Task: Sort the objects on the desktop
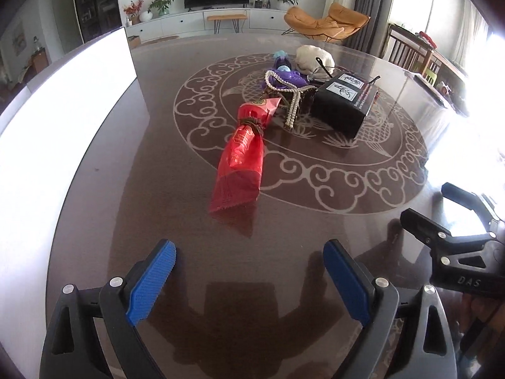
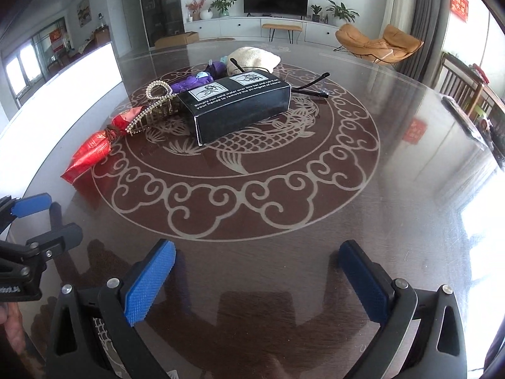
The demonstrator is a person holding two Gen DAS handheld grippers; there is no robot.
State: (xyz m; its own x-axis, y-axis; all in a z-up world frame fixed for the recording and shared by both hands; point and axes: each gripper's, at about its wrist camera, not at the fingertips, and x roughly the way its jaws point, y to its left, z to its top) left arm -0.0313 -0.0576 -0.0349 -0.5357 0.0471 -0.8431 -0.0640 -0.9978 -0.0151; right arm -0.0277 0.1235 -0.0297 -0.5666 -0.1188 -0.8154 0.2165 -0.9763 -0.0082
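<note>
A pile of objects lies mid-table: a red snack bag tied with a brown band, a pearl hair claw, a black box, a purple cloth item, a cream knitted item and black glasses. My left gripper is open and empty, just short of the red bag. My right gripper is open and empty, well short of the black box. Each gripper shows at the edge of the other's view.
The round dark table has a pale fish-and-cloud pattern. A white bin or board stands along the left side. A dark flat object lies at the right edge. Wooden chairs stand beyond.
</note>
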